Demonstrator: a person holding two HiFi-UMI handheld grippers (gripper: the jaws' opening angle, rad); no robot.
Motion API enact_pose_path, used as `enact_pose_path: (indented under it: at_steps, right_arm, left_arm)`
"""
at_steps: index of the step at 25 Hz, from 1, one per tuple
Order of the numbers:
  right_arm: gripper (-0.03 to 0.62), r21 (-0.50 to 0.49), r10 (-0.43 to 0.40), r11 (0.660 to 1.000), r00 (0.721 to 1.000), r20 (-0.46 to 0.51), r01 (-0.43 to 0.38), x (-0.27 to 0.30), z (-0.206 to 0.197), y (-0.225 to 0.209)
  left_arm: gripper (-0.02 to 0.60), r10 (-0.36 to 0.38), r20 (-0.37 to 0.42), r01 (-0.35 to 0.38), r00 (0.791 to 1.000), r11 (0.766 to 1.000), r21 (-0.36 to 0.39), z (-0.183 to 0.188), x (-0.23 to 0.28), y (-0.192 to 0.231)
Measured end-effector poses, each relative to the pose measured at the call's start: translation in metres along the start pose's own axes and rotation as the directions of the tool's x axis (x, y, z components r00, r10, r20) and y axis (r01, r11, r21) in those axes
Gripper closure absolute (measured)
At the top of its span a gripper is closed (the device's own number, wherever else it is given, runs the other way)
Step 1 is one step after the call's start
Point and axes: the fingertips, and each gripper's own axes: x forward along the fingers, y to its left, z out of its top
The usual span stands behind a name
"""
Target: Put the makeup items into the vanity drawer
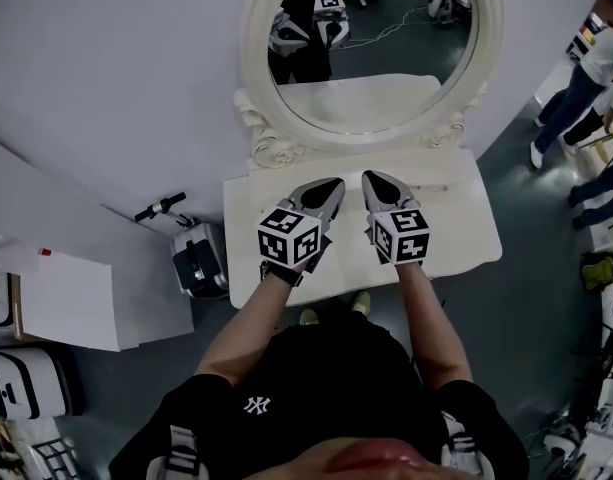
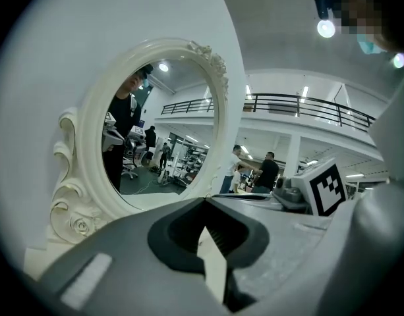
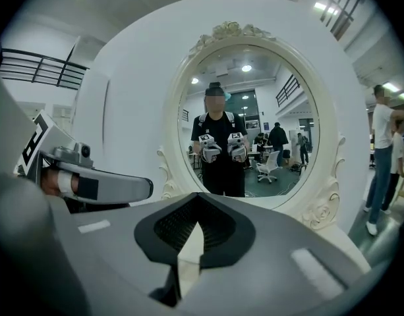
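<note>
"Two grippers, state?"
"Left gripper (image 1: 335,186), right gripper (image 1: 370,179): jaws pressed together, empty, over the vanity top (image 1: 456,230)."
"Makeup items? Drawer?"
"I see neither; the top hides its front. Items are either stowed or out of view, so I need sight of that drawer."

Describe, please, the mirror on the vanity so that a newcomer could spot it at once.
Find the white vanity table against the pale wall; the mirror stands upright at its back edge. It is oval, in a cream frame carved with scrolls and rosettes at the base, the only ornate, reflective thing there.
</note>
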Motion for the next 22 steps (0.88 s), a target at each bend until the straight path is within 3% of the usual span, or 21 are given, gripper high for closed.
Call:
enact_pose_path:
  at_steps: [22]
  right_arm:
    - [0.569,-0.011,0.025,1.000,1.000,-0.011,-0.025,-0.001,-0.008,0.009]
  left_arm:
    - [0.581,0.003,0.019,-0.003,1.000,1.000,0.000,0.000,-0.001,-0.003]
